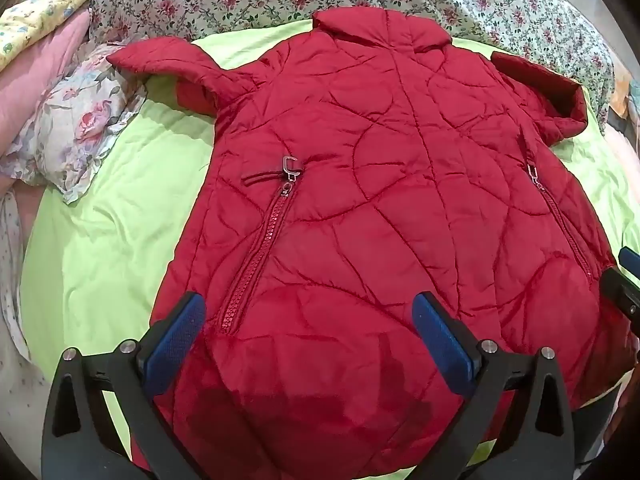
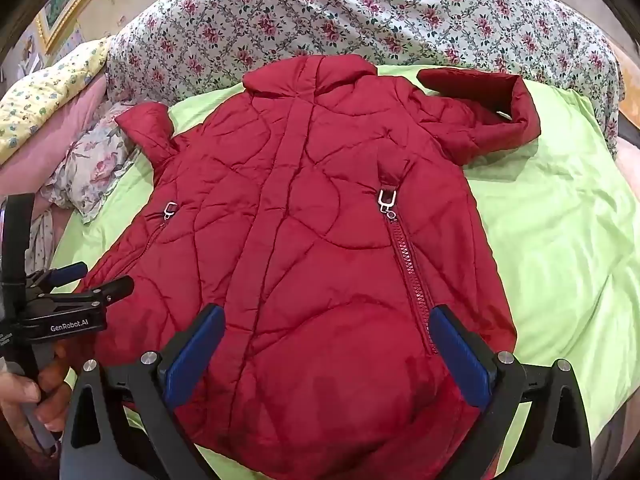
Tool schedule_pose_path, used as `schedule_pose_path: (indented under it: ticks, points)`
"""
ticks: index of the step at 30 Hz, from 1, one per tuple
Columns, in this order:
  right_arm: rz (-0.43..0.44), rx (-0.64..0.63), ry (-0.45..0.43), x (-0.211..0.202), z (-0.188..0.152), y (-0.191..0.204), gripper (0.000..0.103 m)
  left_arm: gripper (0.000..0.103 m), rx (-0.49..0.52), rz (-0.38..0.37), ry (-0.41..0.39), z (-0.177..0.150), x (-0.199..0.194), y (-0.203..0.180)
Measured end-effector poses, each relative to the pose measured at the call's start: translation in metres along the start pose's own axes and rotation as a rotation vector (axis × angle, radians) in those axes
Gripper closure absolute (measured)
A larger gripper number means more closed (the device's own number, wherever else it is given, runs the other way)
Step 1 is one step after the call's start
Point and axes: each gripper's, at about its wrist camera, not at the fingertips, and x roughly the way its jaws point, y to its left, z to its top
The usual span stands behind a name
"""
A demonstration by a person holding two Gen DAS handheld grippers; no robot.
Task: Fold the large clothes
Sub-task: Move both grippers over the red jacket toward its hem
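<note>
A red quilted jacket (image 1: 360, 184) lies spread flat, front up, collar at the far end, on a lime-green sheet (image 1: 104, 232). It also shows in the right wrist view (image 2: 304, 240). Both sleeves are bent near the shoulders. My left gripper (image 1: 308, 324) is open, its blue pads above the jacket's hem near the left pocket zipper (image 1: 256, 256). My right gripper (image 2: 326, 340) is open above the hem near the right pocket zipper (image 2: 408, 264). The left gripper also shows at the left edge of the right wrist view (image 2: 76, 280).
A floral blanket (image 2: 360, 16) is bunched along the far side of the bed. A floral pillow (image 1: 76, 120) and pink and yellow bedding (image 1: 36, 40) lie at the left. Bare green sheet (image 2: 560, 208) lies to the right of the jacket.
</note>
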Motion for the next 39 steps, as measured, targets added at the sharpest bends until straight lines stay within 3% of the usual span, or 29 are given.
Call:
schedule_pose_path:
  ticks: [34, 39]
  points:
    - [0.017, 0.008, -0.011, -0.001, 0.010, -0.004, 0.001, 0.000, 0.004, -0.009, 0.000, 0.012, 0.009, 0.001]
    - [-0.017, -0.002, 0.005, 0.000, 0.014, -0.010, 0.001, 0.000, -0.004, -0.030, -0.009, 0.016, 0.010, 0.003]
